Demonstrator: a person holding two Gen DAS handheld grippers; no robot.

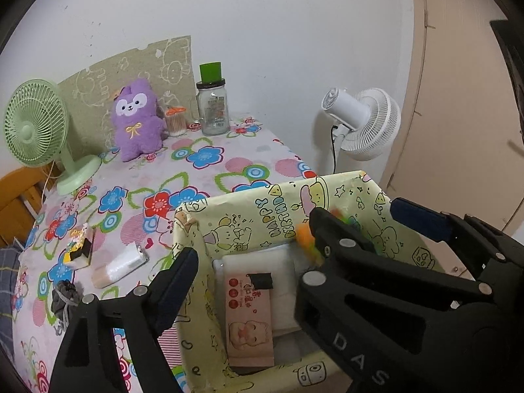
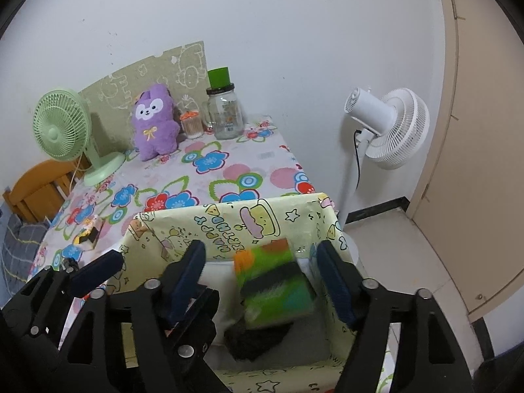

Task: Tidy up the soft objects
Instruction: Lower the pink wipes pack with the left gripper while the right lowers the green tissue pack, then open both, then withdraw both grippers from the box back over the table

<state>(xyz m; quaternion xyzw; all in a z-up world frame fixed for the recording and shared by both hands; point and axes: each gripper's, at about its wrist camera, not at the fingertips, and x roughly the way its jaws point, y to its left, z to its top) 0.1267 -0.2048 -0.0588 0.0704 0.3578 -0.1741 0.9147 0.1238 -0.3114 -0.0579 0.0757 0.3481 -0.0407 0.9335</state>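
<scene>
Both grippers hung over the yellow cartoon-print box (image 2: 229,226) at the near edge of the flowered tablecloth (image 1: 209,177); right gripper (image 2: 262,281) had its jaws spread wide, gripping nothing; between and just below its fingers a fuzzy multicoloured block (image 2: 275,281), green with orange, black and teal bands, sat tilted inside the box, blurred, apart from both pads as far as could be seen; a dark furry lump (image 2: 258,337) lay under that block on the box floor.

Left gripper (image 1: 291,262) also stood wide, empty; its left finger sat outside the box wall, its right finger over the interior; directly beneath it lay a pink tissue pack (image 1: 249,314) on white folded padding (image 1: 285,262).

To the left of the left gripper, on the cloth: a small wrapped pack (image 1: 121,265), a little cake-shaped toy (image 1: 80,245), a grey drawstring pouch (image 1: 64,294).

Well ahead of both tools, by the wall: purple plush (image 1: 136,118) upright; cotton-swab tub (image 1: 175,121) just beside it; glass jar (image 1: 213,108) with a green cup (image 1: 210,72) on its lid; green desk fan (image 1: 39,131) far left; white standing fan (image 2: 386,127) off the table to the right.
</scene>
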